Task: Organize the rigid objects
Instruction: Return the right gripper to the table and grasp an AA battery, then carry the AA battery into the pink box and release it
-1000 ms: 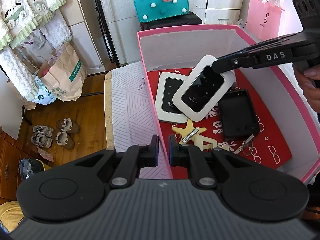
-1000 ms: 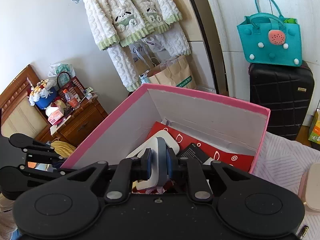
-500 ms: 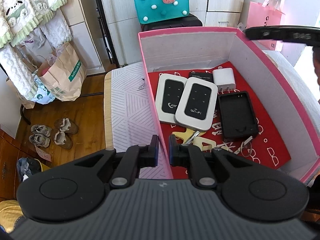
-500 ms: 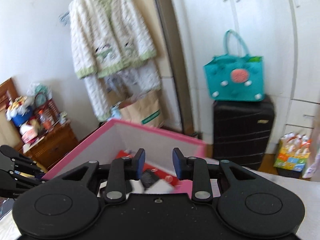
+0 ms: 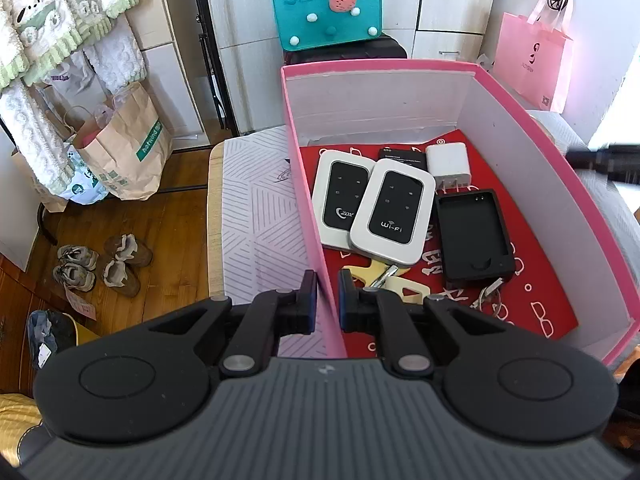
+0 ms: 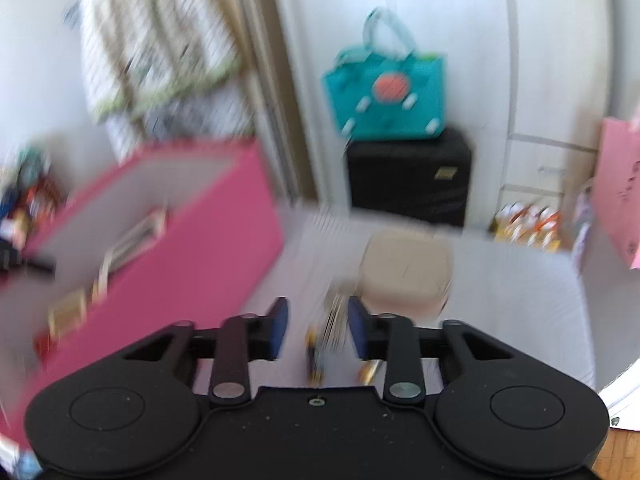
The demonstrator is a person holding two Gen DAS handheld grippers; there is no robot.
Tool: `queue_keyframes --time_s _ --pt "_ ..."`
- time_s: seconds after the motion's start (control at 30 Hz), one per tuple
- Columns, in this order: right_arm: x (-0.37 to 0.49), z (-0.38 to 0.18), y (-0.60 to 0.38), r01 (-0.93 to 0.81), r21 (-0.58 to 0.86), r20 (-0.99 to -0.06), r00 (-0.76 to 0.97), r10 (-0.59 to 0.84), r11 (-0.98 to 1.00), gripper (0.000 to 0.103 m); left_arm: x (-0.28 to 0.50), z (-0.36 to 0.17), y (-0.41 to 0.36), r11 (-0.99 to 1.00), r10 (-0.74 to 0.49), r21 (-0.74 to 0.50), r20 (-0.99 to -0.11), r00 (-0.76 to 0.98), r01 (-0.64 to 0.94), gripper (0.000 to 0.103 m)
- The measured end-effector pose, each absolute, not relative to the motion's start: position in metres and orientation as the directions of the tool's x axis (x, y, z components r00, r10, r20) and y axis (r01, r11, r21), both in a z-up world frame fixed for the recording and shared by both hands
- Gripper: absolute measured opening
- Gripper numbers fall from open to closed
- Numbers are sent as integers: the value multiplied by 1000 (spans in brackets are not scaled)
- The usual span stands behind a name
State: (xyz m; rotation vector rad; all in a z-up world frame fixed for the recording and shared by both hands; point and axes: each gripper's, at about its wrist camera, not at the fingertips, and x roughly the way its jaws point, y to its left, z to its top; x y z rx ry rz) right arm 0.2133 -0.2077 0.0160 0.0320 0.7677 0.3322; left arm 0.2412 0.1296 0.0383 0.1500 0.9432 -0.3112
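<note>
My left gripper [image 5: 326,300] is shut on the left wall of the pink box [image 5: 304,184]. Inside the box lie two white Wi-Fi routers: one marked WI-FI [image 5: 394,210], one to its left [image 5: 342,196]. There are also a white charger [image 5: 448,164], a black case [image 5: 472,236], a cream star-shaped piece [image 5: 400,280] and keys [image 5: 490,294]. My right gripper [image 6: 316,324] is open and empty above the bed, to the right of the pink box [image 6: 180,248]. Small blurred objects [image 6: 332,328] lie between its fingers. A beige square object [image 6: 406,272] lies just beyond.
The box rests on a striped bedspread [image 5: 256,208]. A teal bag [image 6: 386,96] sits on a black suitcase [image 6: 408,180]. A pink bag [image 5: 532,60] stands at the back right. Paper bags [image 5: 120,148] and shoes [image 5: 100,264] are on the wooden floor at left.
My right gripper let go of the WI-FI router, which now lies in the box beside the other one. The right gripper opened and swung right, out of the box. The left gripper held still.
</note>
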Motion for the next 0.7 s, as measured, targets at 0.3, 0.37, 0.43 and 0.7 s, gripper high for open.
queue_keyframes --time_s 0.3,0.37,0.43,0.7 --pt "216 -14 -186 -301 29 -724 651 228 953 21 241 39 129 945 -191 -4 -816 546 326 9" --pt "221 -20 -187 -301 41 -731 641 234 953 21 241 39 129 946 -194 -7 -815 546 325 9" --pt "220 -21 -186 -305 33 -719 654 234 952 19 241 39 129 946 -196 -11 -814 547 323 9" --pt "209 -9 -186 -299 69 -707 658 258 952 11 241 39 129 946 -197 -12 -814 547 323 9"
